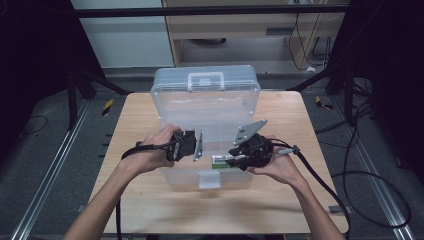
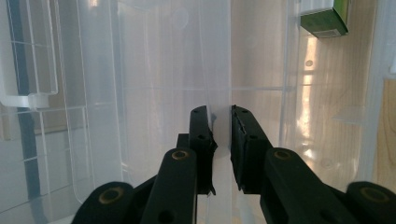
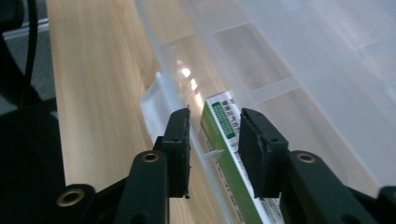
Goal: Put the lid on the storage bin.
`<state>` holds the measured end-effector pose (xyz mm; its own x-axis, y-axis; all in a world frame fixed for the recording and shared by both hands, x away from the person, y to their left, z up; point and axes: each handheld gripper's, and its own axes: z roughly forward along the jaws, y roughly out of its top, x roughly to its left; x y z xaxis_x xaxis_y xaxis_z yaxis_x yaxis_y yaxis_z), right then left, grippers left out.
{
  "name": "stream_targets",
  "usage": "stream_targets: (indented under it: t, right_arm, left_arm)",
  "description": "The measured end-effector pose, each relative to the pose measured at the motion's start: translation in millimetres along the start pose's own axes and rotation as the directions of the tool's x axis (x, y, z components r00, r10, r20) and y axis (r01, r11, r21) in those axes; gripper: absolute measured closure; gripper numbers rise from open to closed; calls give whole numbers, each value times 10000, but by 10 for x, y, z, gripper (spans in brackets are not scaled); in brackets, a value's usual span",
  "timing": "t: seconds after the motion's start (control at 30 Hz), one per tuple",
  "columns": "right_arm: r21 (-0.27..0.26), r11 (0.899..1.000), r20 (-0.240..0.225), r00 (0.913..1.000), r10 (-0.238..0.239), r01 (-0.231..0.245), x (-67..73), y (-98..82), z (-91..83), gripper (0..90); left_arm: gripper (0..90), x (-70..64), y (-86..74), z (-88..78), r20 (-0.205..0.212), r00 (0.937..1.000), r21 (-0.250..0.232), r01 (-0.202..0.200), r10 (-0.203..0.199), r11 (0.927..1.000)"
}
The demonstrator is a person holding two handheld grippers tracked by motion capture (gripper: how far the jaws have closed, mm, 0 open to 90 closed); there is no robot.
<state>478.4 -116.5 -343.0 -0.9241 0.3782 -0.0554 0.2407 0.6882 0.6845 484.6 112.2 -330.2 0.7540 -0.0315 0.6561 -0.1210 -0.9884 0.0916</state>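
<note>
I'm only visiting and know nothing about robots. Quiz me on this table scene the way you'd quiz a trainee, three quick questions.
1. True or false: the clear plastic box has its lid shut flat.
2. What colours is the small carton inside the box? A: red and black. B: green and white. C: blue and yellow.
3. Fill in: the hand-held gripper poised over the carton is in the person's ___ hand.

Key
1. False: the lid stands open, upright at the back.
2. B.
3. Right.
</note>
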Motion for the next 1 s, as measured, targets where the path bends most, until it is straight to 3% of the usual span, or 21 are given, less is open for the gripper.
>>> stream_targets:
  t: [0.17, 0.47, 0.63, 0.8, 0.87, 1.0]
  right_arm:
    - [-517, 9971, 263, 9980, 569, -555, -52, -31, -96, 693]
    - [-1565, 9781, 281, 9893, 1434, -1374, -123, -78, -251, 745]
    - [-2256, 9581, 531, 9798, 1930, -1765, -182, -71, -334, 772]
    - [-2482, 9459, 987, 9659, 2392, -2089, -258, -79, -372, 790]
    - [-2731, 9346, 1137, 9571, 2666, -2279, -299, -80, -383, 805]
    - [-2964, 9232, 1303, 9472, 2930, -2448, -369, -74, -391, 844]
  left_arm:
    - [789, -5, 0, 3, 15, 10000, -27, -4, 4, 10000]
    - [788, -10, 4, 7, 78, 10000, -29, 23, -23, 10000]
    - [788, -18, 3, 7, 96, 9999, -53, 60, -60, 10000]
    - [787, -21, 4, 7, 119, 9999, -40, 31, -31, 10000]
    - [787, -23, 3, 6, 114, 9999, -40, 17, -17, 10000]
    - [786, -28, 3, 7, 122, 9999, -52, 22, -21, 10000]
